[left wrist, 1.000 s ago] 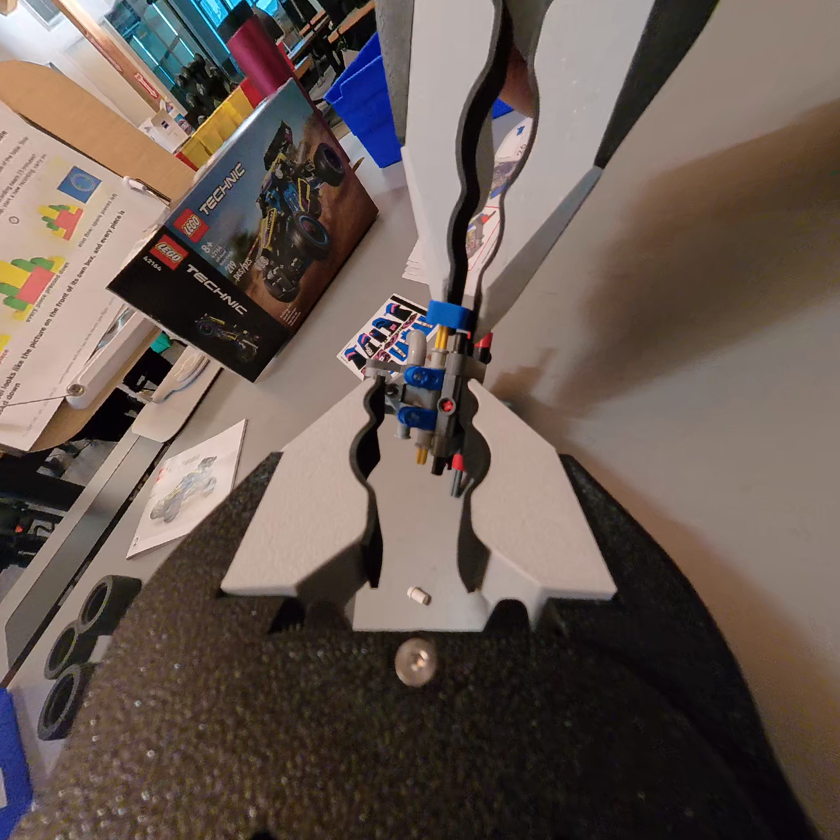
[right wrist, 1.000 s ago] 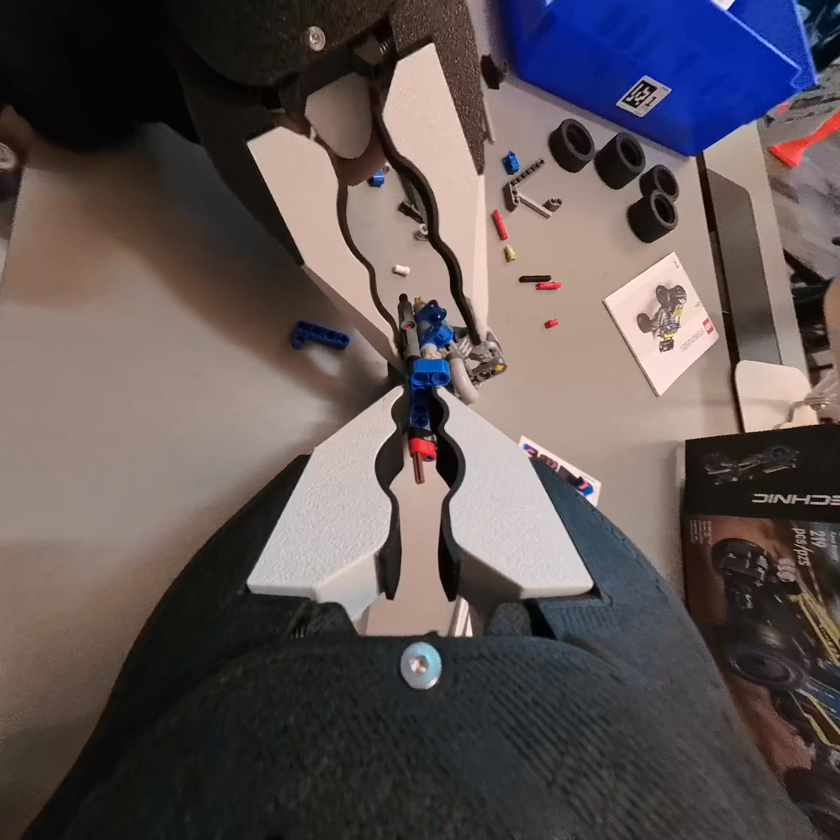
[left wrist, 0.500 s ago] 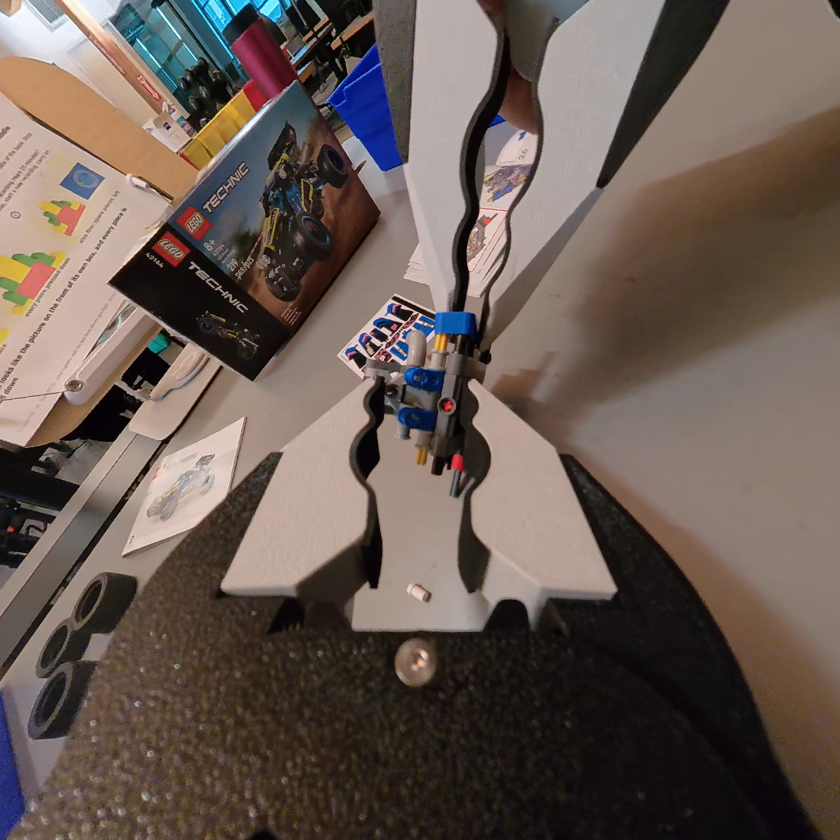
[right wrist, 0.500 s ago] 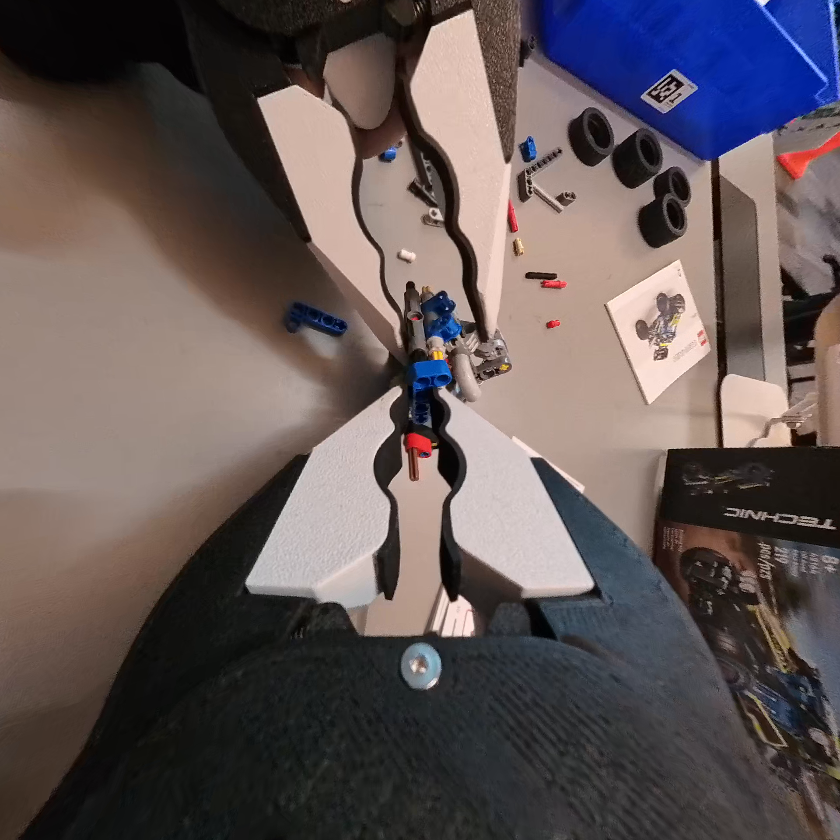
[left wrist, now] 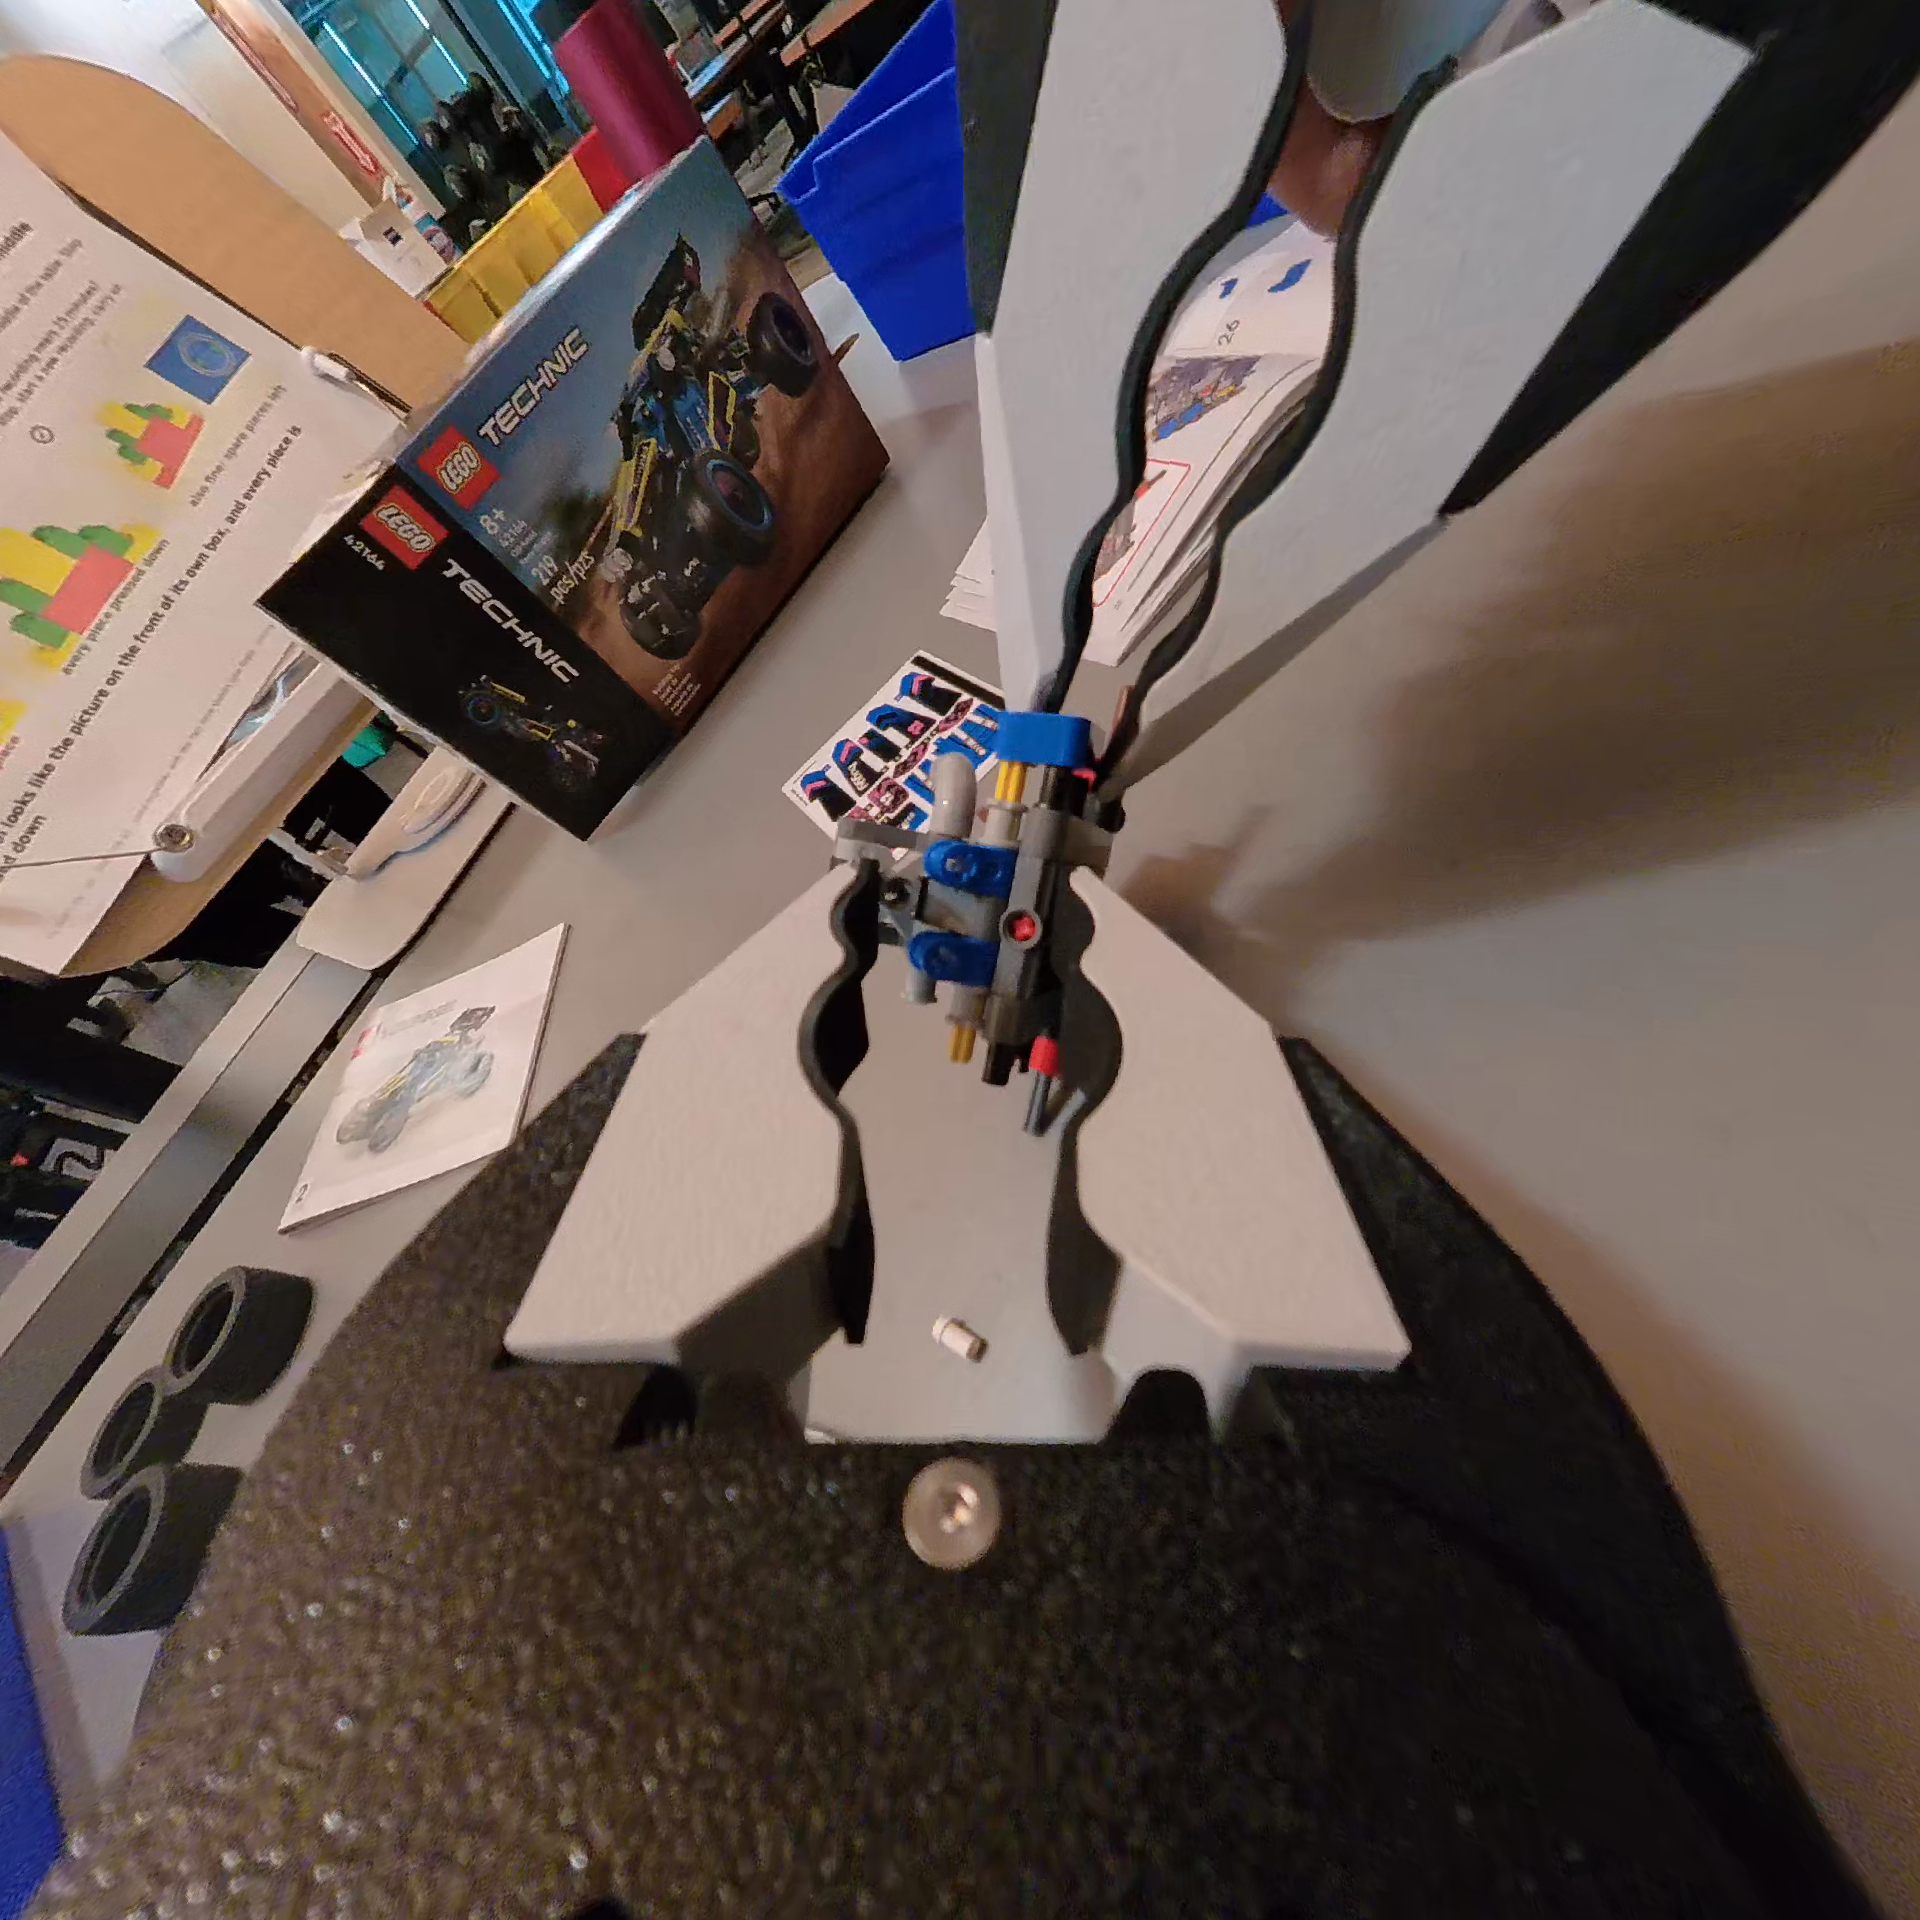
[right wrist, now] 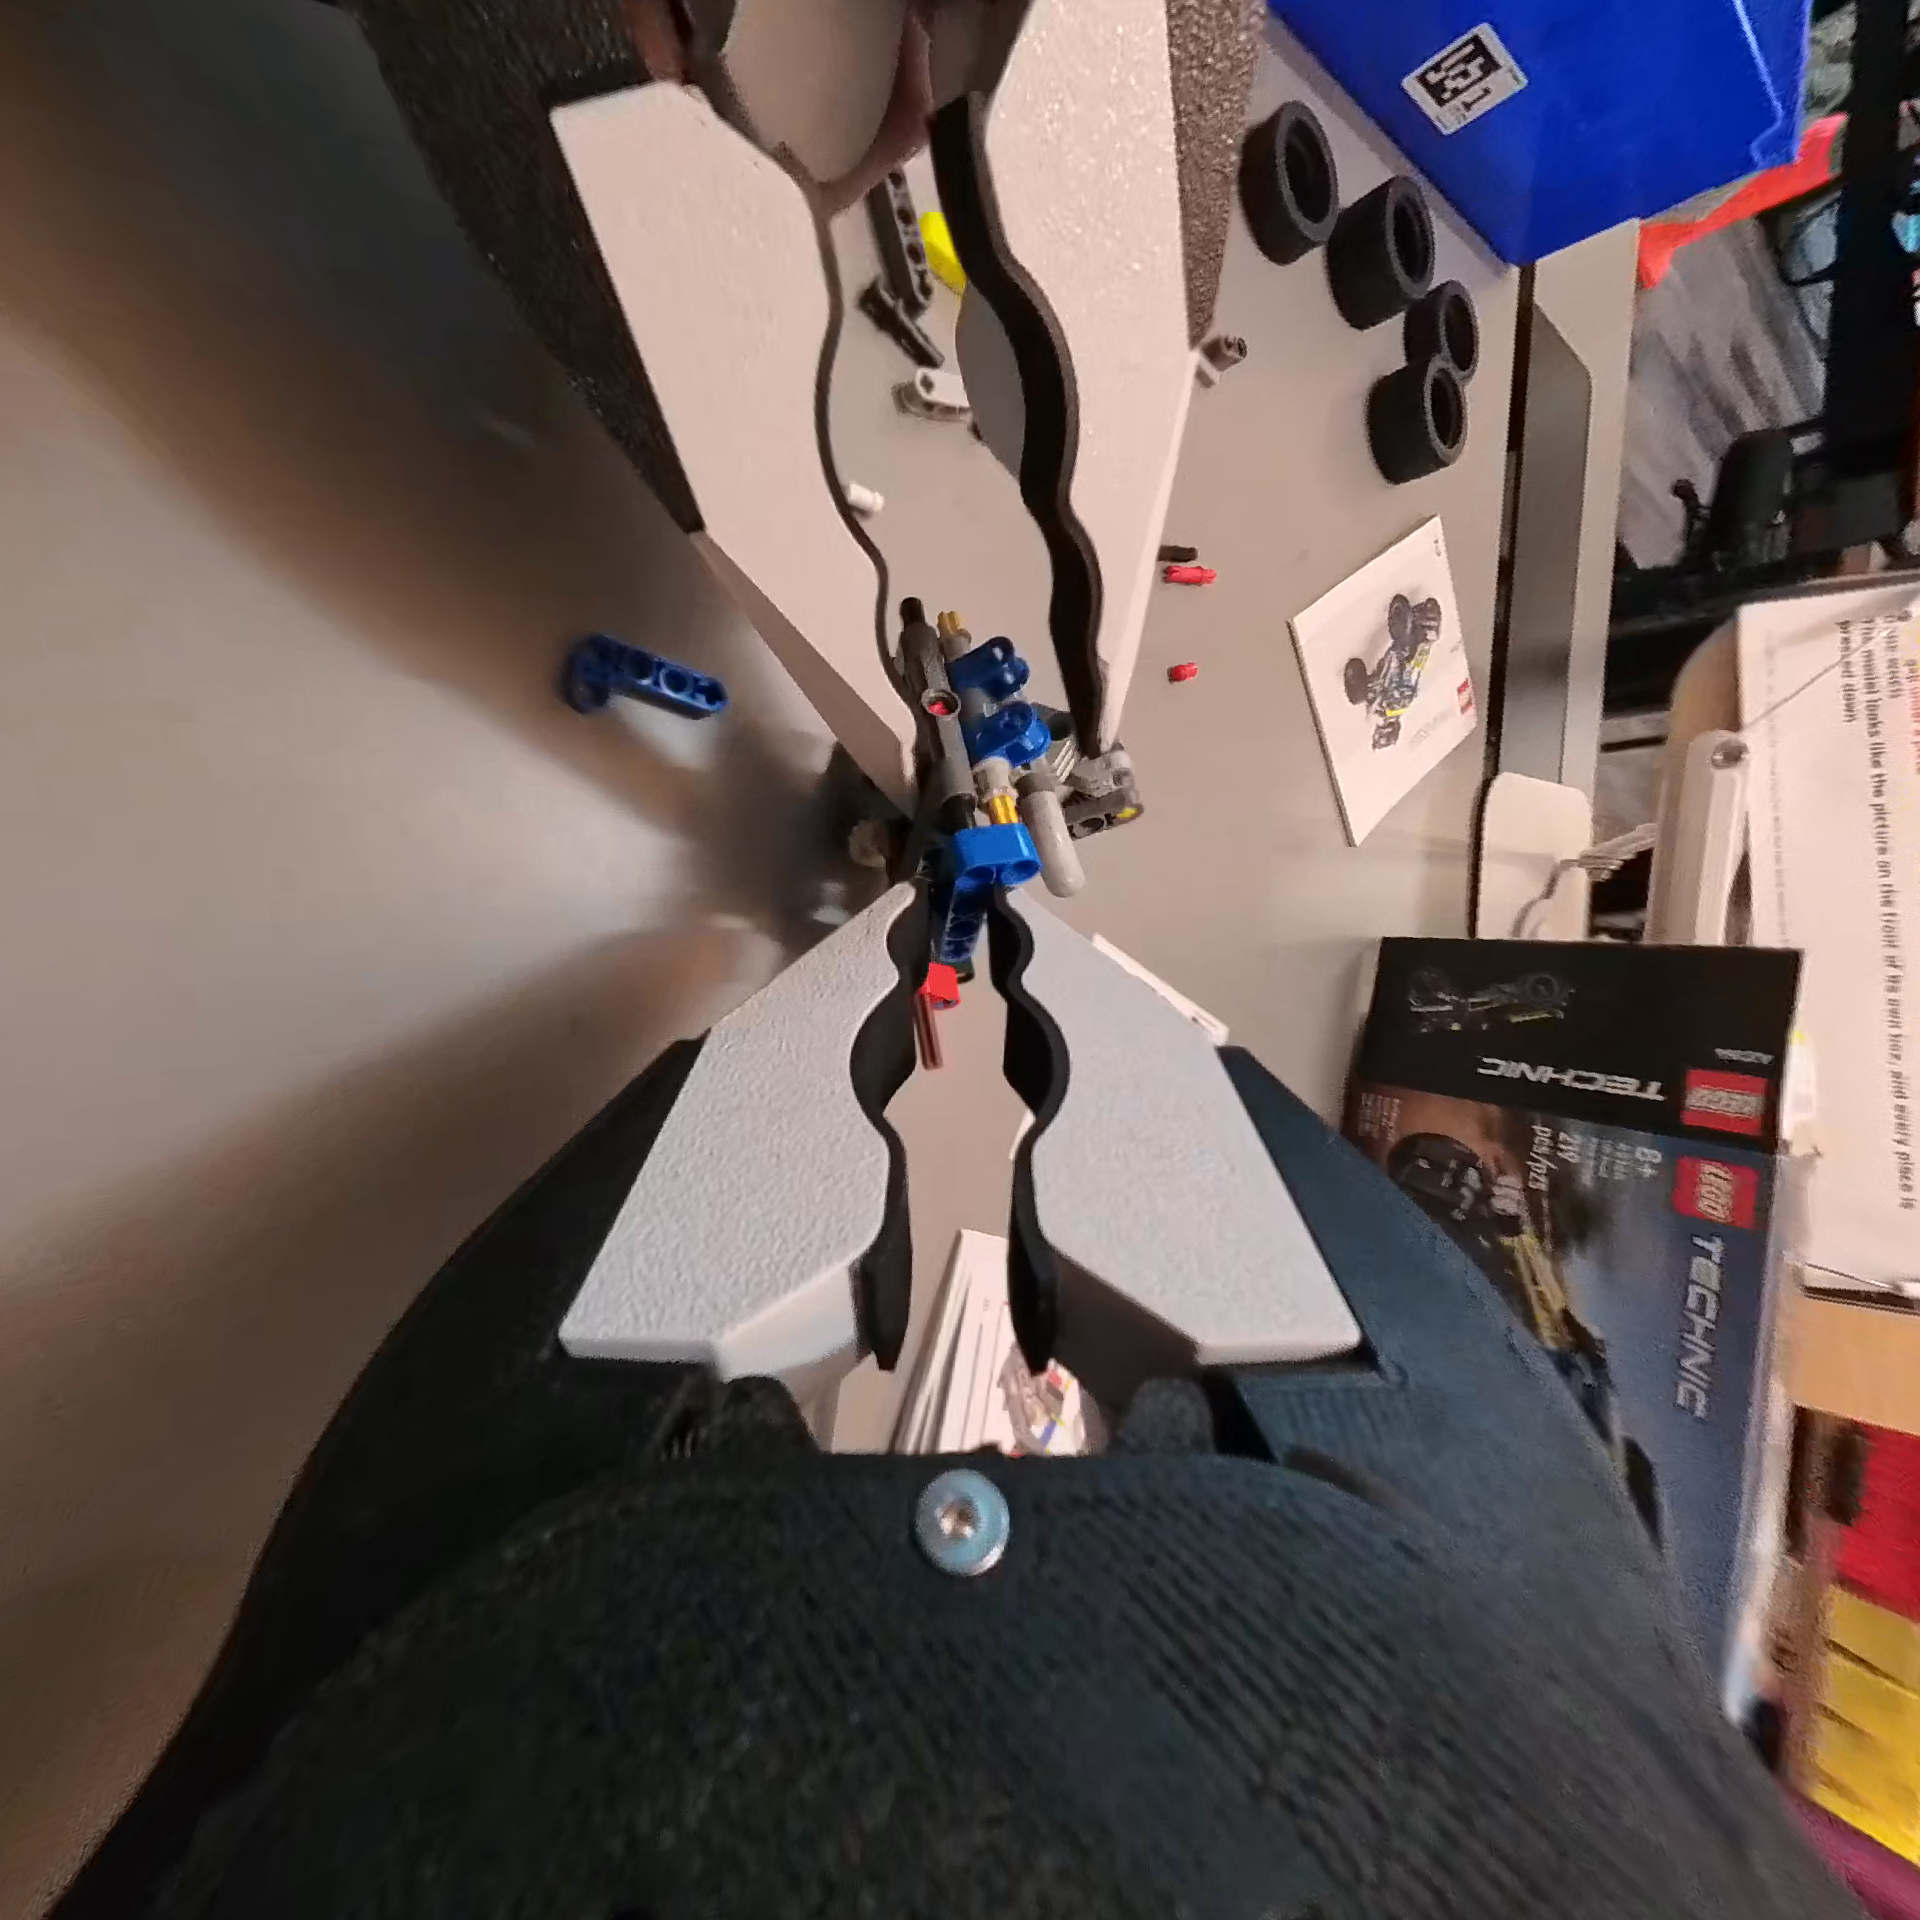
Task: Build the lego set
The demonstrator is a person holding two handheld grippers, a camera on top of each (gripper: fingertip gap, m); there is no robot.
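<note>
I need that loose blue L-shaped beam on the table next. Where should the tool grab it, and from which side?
Take the blue beam across its long arm, coming straight down from above. It lies flat on the table, so only its two narrow side edges offer parallel faces for the fingers. Nothing lies close around it, and the short bent end is probably a poorer hold.

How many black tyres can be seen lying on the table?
4. In the right wrist view they lie in a loose row beside the blue bin: tyres. The left wrist view shows only three, at its lower left edge.
</note>
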